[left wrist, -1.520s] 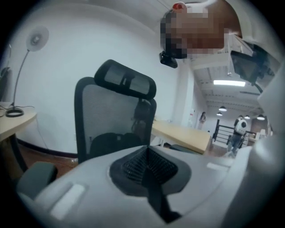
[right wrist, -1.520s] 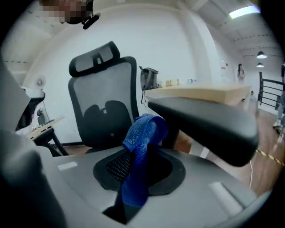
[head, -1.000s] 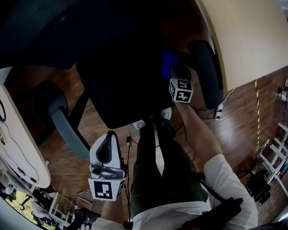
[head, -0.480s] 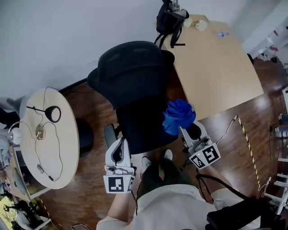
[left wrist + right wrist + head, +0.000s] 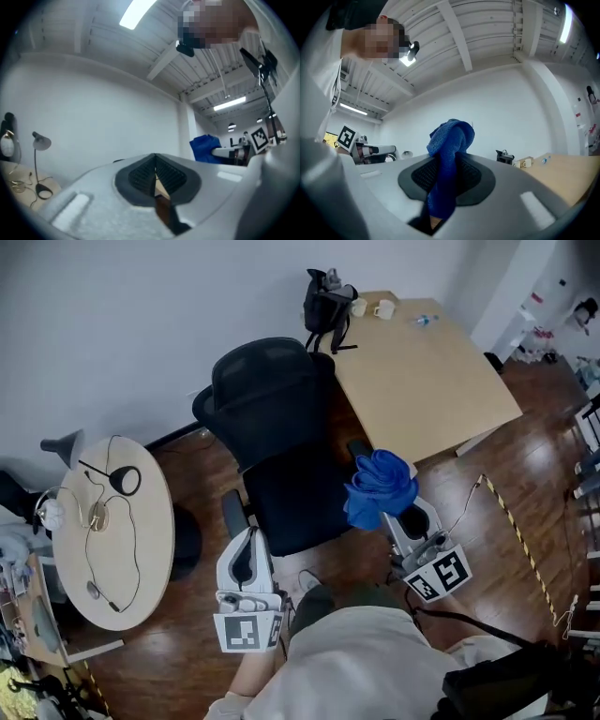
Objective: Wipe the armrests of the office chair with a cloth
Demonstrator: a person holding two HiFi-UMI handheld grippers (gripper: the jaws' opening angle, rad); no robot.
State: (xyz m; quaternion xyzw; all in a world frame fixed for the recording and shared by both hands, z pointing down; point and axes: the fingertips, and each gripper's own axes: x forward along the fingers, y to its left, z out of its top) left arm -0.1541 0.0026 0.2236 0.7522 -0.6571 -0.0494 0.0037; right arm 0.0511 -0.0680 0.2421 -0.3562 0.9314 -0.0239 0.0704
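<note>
A black office chair (image 5: 281, 442) stands below me, its back toward the wall. Its left armrest (image 5: 232, 515) shows beside the seat; the right armrest (image 5: 357, 449) is mostly hidden behind the blue cloth (image 5: 380, 487). My right gripper (image 5: 394, 521) is shut on that cloth (image 5: 449, 164), held up and pointing toward the ceiling. My left gripper (image 5: 246, 554) is also raised, its jaws pressed together on nothing (image 5: 156, 180). Both grippers are well above the chair, touching neither armrest.
A round table (image 5: 122, 549) with a lamp and cables stands at the left. At the right is a rectangular wooden table (image 5: 422, 371), bearing mugs and a black bag (image 5: 323, 301). Dark wooden floor lies around; a white wall at the back.
A second ago the view was close to the chair with the right gripper at the right armrest. Now the view is high above it, with both grippers and the cloth raised.
</note>
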